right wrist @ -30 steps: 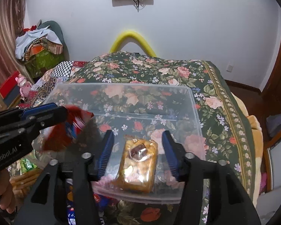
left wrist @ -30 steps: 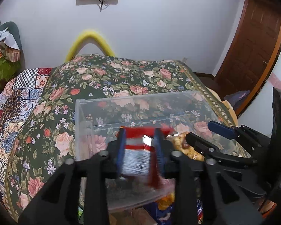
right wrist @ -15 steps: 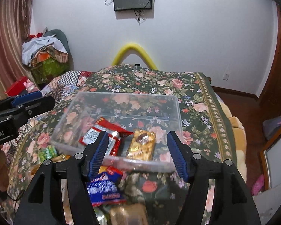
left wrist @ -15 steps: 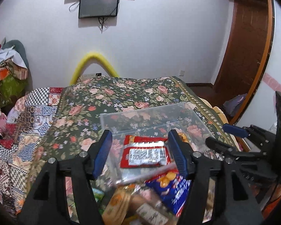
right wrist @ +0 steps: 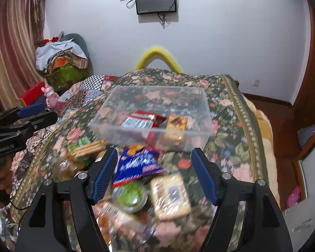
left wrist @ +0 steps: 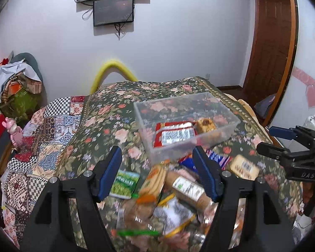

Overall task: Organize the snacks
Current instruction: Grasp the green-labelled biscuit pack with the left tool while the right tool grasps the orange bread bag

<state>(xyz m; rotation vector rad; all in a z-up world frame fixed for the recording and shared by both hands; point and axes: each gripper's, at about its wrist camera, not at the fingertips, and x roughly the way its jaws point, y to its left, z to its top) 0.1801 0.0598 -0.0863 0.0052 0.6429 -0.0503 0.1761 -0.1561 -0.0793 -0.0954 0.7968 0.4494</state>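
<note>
Left wrist view: the left gripper [left wrist: 157,172] is spread wide and empty above loose snacks [left wrist: 178,187] on a floral bedspread [left wrist: 107,117]; beyond them, a clear bin [left wrist: 226,132] holds a red packet [left wrist: 174,135].

Right wrist view: the right gripper [right wrist: 154,174] is also spread and empty, over a blue chip bag [right wrist: 138,163] just in front of the bin [right wrist: 201,140].

The left gripper [left wrist: 157,174] is matte black plastic, forked into two angular arms, each tipped at 12 o'clock with a blue ribbed pad and studded with round silver screws. The right gripper [right wrist: 154,173] is built alike, blue pads [right wrist: 203,177] cross-hatched. White lettering marks the housings: "DAS" on the right one, "GenRobot.AI" on the left. Bare fingers [right wrist: 4,174] show at 9 o'clock.
</note>
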